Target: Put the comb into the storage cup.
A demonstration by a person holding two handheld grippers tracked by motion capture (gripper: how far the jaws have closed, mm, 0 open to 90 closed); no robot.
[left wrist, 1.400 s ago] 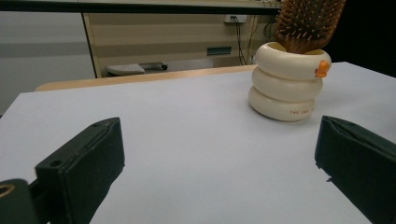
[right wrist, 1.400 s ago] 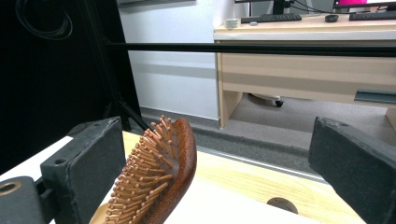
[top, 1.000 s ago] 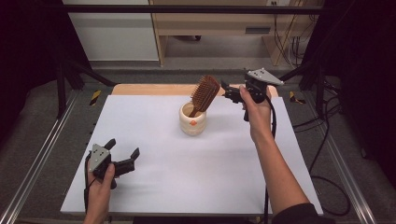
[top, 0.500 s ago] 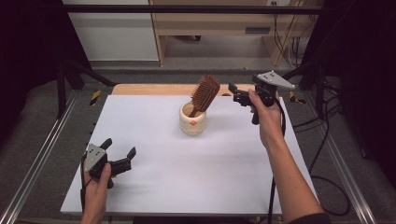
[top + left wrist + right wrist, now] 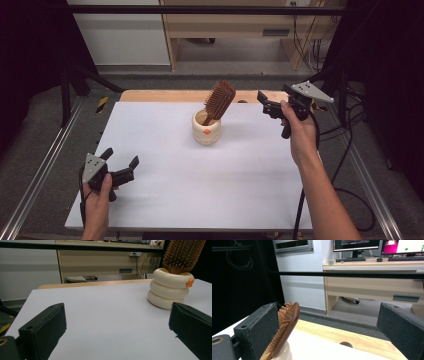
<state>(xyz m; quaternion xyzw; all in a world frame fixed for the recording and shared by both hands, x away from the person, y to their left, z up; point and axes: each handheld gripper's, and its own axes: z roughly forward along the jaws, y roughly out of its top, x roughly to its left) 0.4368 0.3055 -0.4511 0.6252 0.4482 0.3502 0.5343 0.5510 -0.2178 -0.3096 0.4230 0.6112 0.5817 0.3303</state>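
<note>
- While my right arm stretches forward over the right side of the table, my right hand (image 5: 299, 131) holds the right gripper (image 5: 266, 103) raised in the air, to the right of the wooden hairbrush (image 5: 219, 101), jaws pointing left toward it.
- Its two black jaws stand wide apart with nothing between them; in the right gripper view the brush head (image 5: 286, 326) shows just past the left jaw, not touched by it.
- My left hand (image 5: 97, 196) sits low at the near left corner, the left gripper (image 5: 121, 159) close over the white table (image 5: 240, 190), well apart from the cup.
- That gripper's jaws are also spread wide and empty, aimed toward the cup.
- The hairbrush stands handle-down in the cream cup (image 5: 206, 128), head up and tilted to the right, near the far middle of the table.
- The brush is brown wood, an oval paddle with rows of thin pegs on its face.
- The cup (image 5: 170, 290) looks smooth and glossy, shaped like three stacked rounded rings, with a small orange knob (image 5: 190, 282) near its rim.
- The table top is flat, matt white, with a pale wooden strip (image 5: 165, 95) along its far edge.
</note>
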